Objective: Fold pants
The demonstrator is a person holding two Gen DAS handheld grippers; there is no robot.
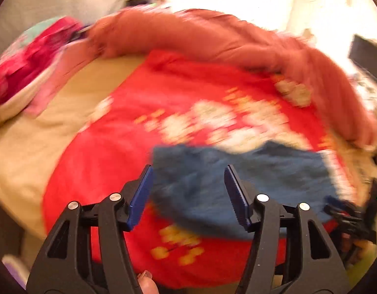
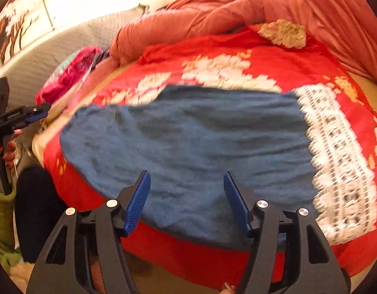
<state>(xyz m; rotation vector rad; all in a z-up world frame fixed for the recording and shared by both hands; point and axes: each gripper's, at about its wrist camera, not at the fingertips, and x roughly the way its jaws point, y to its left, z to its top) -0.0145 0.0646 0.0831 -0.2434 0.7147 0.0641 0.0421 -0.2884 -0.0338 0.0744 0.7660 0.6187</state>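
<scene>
One pair of pants [image 2: 188, 161], blue, soft crinkled fabric w/ a wide white lace band [image 2: 340, 166] along its right end, lies spread flat on a red blanket [image 2: 274, 66] w/ white and yellow flower print, near the bed's front edge. Roughly rectangular shape, wrinkled across.

Right gripper [image 2: 187, 201] hovers over the pants' front edge, jaws wide apart, nothing between the ribbed blue pads [image 2: 137, 203]. Left gripper [image 1: 188, 196] is over the pants' left end [image 1: 237, 186], jaws also wide apart, holding nothing; that view is motion-blurred.

Beyond the blanket: one bulky salmon-pink duvet [image 2: 237, 7] bunched along the bed's back edge, one pink-magenta heap of cloth [image 2: 68, 76] at the back left corner, tan sheet [image 1: 29, 147] underneath.

Right view only: lace detail, grey quilted headboard [image 2: 41, 56], tree picture [image 2: 14, 29] on the wall, left gripper from the side [image 2: 29, 115]. Left view only: the sheet's wide bare left part.
</scene>
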